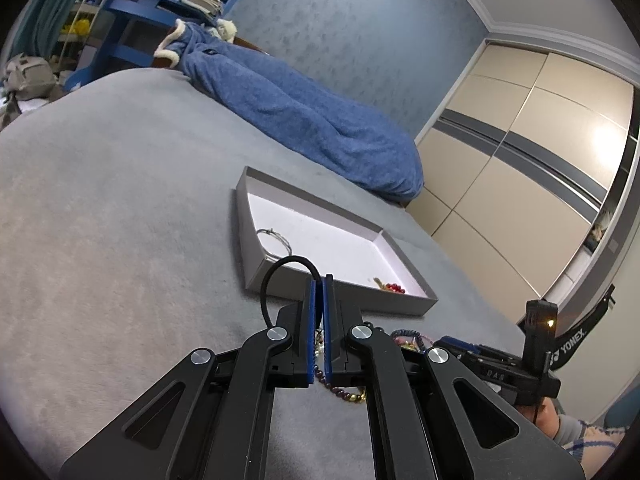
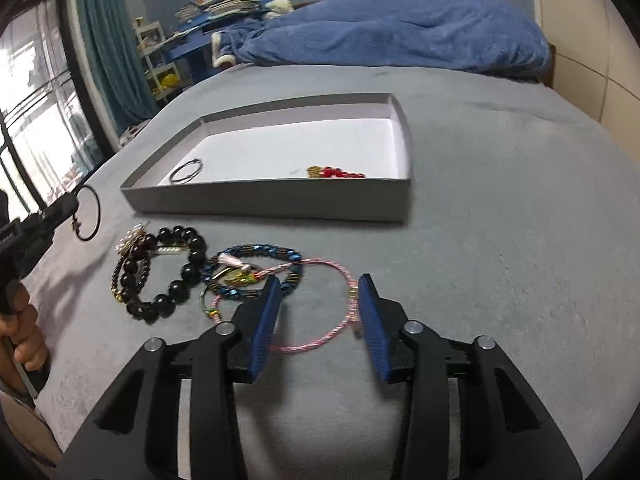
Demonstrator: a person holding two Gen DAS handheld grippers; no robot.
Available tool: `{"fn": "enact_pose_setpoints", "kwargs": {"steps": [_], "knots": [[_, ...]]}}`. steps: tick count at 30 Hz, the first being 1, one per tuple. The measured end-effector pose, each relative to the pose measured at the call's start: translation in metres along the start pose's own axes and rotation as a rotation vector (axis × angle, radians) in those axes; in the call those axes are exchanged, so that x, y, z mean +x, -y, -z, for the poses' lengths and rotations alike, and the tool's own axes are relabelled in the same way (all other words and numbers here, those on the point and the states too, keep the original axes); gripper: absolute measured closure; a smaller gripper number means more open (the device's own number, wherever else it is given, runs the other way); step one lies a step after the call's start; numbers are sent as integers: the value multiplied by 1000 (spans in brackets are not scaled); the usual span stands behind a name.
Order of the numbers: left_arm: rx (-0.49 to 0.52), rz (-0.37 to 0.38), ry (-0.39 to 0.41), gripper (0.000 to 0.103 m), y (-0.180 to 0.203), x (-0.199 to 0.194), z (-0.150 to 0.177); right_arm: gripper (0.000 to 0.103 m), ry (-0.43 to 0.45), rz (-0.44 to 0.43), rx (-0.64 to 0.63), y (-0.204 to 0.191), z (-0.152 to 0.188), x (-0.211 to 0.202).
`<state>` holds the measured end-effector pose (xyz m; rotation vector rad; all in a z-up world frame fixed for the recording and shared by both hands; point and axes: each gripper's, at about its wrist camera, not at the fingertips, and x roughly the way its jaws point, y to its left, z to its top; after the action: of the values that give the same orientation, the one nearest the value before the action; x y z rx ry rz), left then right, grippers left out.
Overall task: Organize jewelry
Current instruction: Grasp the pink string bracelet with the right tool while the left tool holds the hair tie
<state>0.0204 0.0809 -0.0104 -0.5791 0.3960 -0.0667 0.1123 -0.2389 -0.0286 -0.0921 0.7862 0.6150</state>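
My left gripper (image 1: 320, 279) is shut on a thin black ring (image 1: 286, 259), held just in front of the grey tray (image 1: 344, 298). The right wrist view shows that left gripper (image 2: 74, 200) and the ring (image 2: 97, 210) at the far left, above the bedspread. My right gripper (image 2: 320, 280) is open and low over a pink cord bracelet (image 2: 304, 346), with one side of the loop lying between its pads. Beside it lie a blue beaded bracelet (image 2: 256, 254) and a black bead bracelet (image 2: 188, 272). The tray (image 2: 264, 200) holds silver bangles (image 2: 186, 170) and a red bead piece (image 2: 340, 173).
Everything rests on a grey bedspread (image 2: 500, 220). A blue blanket (image 2: 400, 28) is bunched at the far side of the bed. A wardrobe (image 1: 520, 160) stands to the right, with blue shelves (image 1: 132, 12) and a window (image 2: 36, 92) beyond. A hand (image 2: 24, 332) grips the left tool.
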Motion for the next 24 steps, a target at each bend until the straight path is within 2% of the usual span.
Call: {"fn": "enact_pose_setpoints", "kwargs": {"steps": [5, 8, 10, 15, 19, 24], "knots": [[-2, -1, -8, 99, 0, 0, 0, 81, -66, 37, 24, 5, 2, 12], [1, -2, -8, 99, 0, 0, 0, 97, -72, 27, 29, 6, 2, 12], [3, -2, -8, 99, 0, 1, 0, 97, -46, 15, 46, 9, 3, 6], [22, -2, -17, 99, 4, 3, 0, 97, 106, 18, 106, 23, 4, -27], [68, -10, -33, 99, 14, 7, 0, 97, 188, 46, 104, 28, 1, -50], [141, -13, -46, 99, 30, 11, -1, 97, 264, 41, 100, 32, -12, -71]]}}
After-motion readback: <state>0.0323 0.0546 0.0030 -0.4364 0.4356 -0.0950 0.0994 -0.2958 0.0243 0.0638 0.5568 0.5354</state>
